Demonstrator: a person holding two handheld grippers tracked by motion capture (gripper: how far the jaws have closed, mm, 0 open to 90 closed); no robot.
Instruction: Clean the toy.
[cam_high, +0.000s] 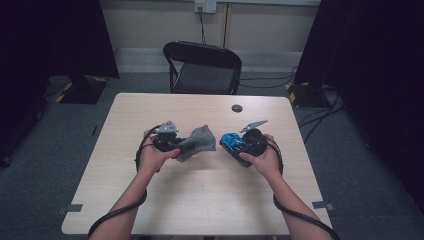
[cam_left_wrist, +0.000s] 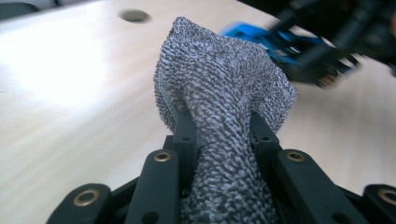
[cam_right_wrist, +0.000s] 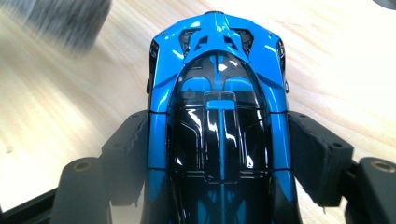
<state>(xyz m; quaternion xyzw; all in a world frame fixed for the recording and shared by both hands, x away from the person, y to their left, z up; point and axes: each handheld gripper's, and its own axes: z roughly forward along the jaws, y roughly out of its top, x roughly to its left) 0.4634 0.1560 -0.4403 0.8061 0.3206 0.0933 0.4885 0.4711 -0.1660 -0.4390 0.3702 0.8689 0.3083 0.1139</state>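
1. L gripper (cam_high: 181, 145) pinches cloth (cam_high: 199, 142), held left of car over table (cam_high: 200, 200).
2. R gripper (cam_high: 239, 145) clamps car (cam_high: 232, 142) mid-table.
3. Wipe w/ light strokes; keep car steady.

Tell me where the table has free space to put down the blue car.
Bare wood lies along the table's near edge between the forearms, and at the far side beside the dark round hole. The centre is crowded: grey cloth and blue toy car almost meet there.
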